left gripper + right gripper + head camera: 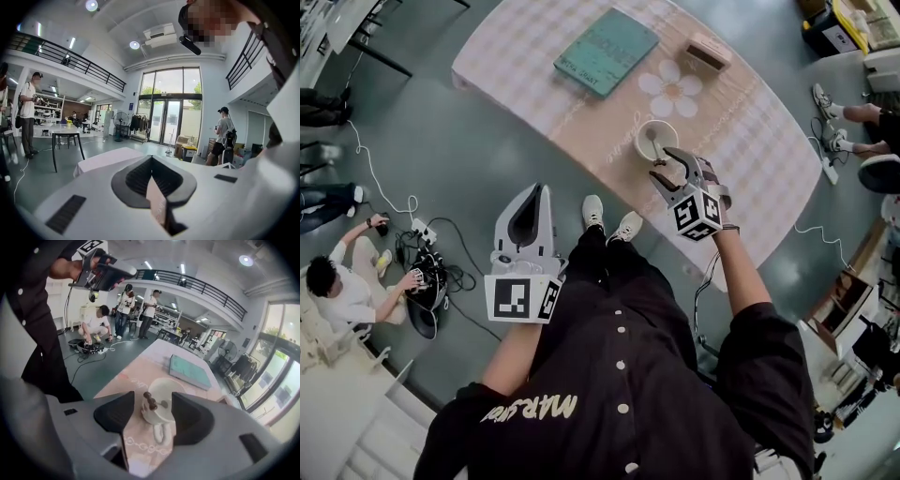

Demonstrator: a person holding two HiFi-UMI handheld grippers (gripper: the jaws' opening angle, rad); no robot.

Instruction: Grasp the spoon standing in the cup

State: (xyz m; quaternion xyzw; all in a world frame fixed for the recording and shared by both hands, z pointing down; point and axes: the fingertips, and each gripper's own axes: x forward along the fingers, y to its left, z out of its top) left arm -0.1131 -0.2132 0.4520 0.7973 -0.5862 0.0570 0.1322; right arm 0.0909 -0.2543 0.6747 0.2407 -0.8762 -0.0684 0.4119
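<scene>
A white cup (pixel 669 131) stands on the pink checked tablecloth (pixel 750 122), near the table's front edge. A spoon (pixel 652 141) stands in it. My right gripper (pixel 664 162) hovers just short of the cup, open. In the right gripper view the spoon's dark knobbed handle (pixel 150 401) rises from the cup (pixel 149 418) between the two spread jaws of the right gripper (pixel 152 416), touching neither. My left gripper (pixel 539 192) is held over the floor left of the table, shut and empty. Seen from its own camera, the left gripper (pixel 151 159) points out into the hall.
A teal book (pixel 606 52) and a small wooden box (pixel 707 52) lie farther back on the table. The book (pixel 188 371) also lies beyond the cup in the right gripper view. A person (pixel 342 291) sits on the floor at the left among cables (pixel 427 253).
</scene>
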